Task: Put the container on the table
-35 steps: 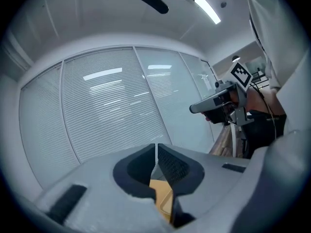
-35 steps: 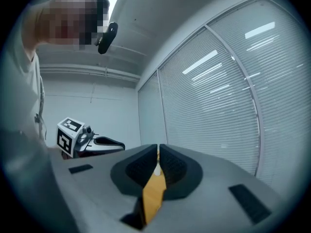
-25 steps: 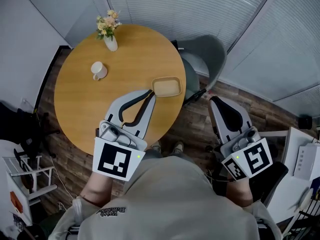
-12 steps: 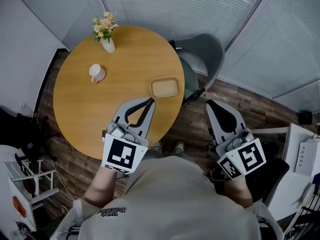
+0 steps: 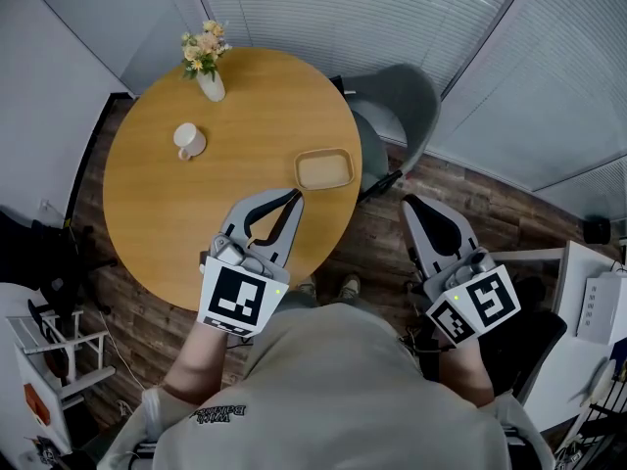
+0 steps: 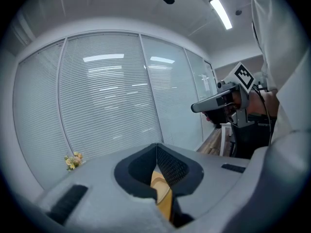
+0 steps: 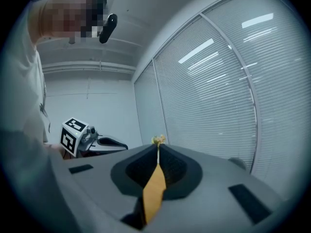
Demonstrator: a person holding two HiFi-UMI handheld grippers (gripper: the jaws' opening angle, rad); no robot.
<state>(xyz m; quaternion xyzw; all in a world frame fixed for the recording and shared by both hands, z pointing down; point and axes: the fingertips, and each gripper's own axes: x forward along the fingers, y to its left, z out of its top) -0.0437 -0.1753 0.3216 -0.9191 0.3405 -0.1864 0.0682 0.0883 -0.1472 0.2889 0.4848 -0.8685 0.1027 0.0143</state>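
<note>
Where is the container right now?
In the head view the tan container sits on the round table near its right edge, beside the grey chair.

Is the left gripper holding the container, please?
No, the container rests on the table, ahead of the shut, empty left gripper.

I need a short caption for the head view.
Container sits on the round table; shut left gripper hovers near it.

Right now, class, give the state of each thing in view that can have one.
Container, upright on the table, empty.
Mug, upright on the table.
Vase, upright, holding flowers.
Chair, unoccupied.
Left gripper, shut, empty.
Right gripper, shut, empty.
</note>
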